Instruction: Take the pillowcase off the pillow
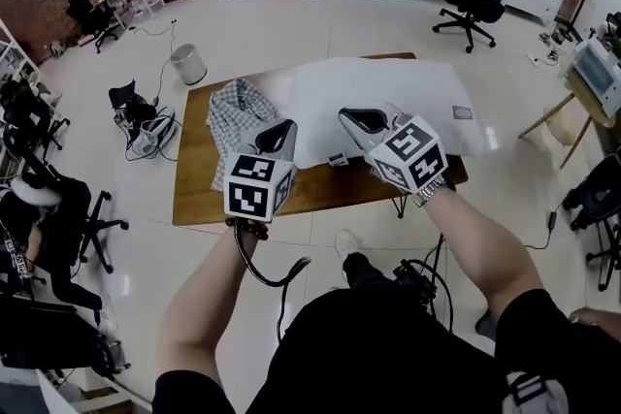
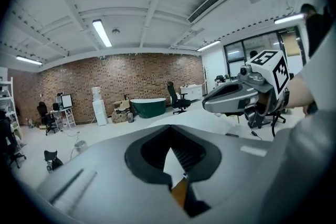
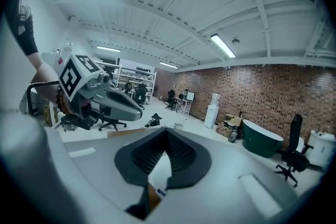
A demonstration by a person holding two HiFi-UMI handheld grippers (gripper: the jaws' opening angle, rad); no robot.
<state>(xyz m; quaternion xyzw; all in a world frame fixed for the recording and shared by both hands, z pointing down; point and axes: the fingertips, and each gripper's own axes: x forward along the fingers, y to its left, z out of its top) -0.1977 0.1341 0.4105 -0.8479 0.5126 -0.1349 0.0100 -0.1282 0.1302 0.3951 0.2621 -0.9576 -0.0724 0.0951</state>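
A: Grippers?
B: Left gripper (image 1: 283, 127) and right gripper (image 1: 362, 117) both closed, empty, over the table's (image 1: 199, 199) near edge.
A: Pillowcase?
B: Checked pillowcase (image 1: 236, 116) crumpled left of left gripper. Pillow (image 1: 388, 92) beyond both. Wide floor (image 1: 262, 24) round table.

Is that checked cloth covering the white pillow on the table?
No, the checked cloth lies crumpled on the wooden table beside the bare white pillow.
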